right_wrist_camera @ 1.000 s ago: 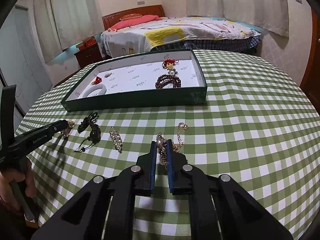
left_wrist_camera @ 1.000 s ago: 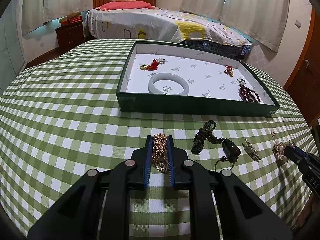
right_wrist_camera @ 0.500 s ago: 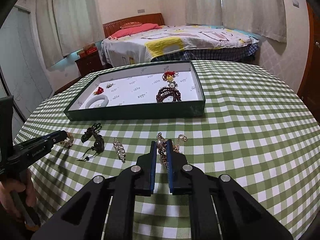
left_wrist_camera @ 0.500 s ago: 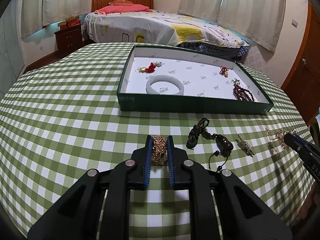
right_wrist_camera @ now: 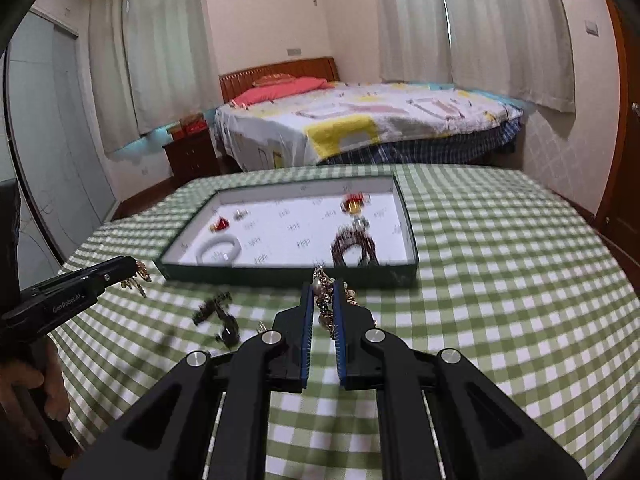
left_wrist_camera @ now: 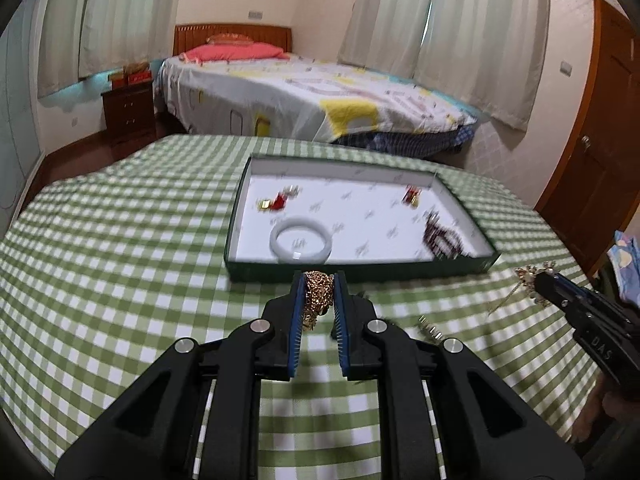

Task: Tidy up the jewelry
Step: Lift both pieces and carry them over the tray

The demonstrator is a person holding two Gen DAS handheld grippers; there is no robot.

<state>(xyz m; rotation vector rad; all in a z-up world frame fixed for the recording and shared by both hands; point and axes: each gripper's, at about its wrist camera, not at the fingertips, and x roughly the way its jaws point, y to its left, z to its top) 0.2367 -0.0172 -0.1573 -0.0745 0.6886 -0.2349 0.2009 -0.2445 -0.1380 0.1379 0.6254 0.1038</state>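
My left gripper [left_wrist_camera: 319, 277] is shut on a bunched gold chain [left_wrist_camera: 318, 294], held above the checked tablecloth just before the green tray [left_wrist_camera: 360, 270]. My right gripper [right_wrist_camera: 323, 285] is shut on a gold chain with pearls [right_wrist_camera: 326, 304], also lifted clear of the cloth. Inside the tray lie a white bangle [left_wrist_camera: 301, 240], a dark bead bracelet [right_wrist_camera: 354, 248] and red charms [left_wrist_camera: 276, 202]. The right gripper [left_wrist_camera: 540, 278] also shows at the right edge of the left wrist view. In the right wrist view, the left gripper [right_wrist_camera: 134, 265] appears at the left edge.
A black cord pendant [right_wrist_camera: 218, 314] and a small brooch [left_wrist_camera: 430, 326] lie on the tablecloth between the grippers. A person's hand [right_wrist_camera: 24, 392] holds the left tool. A bed [left_wrist_camera: 312, 96], a nightstand [left_wrist_camera: 128, 110] and a wooden door [left_wrist_camera: 592, 120] stand beyond the table.
Both grippers have risen off the tablecloth, each carrying its chain. Both views now tilt higher, with the tray lower in frame and more of the room showing.
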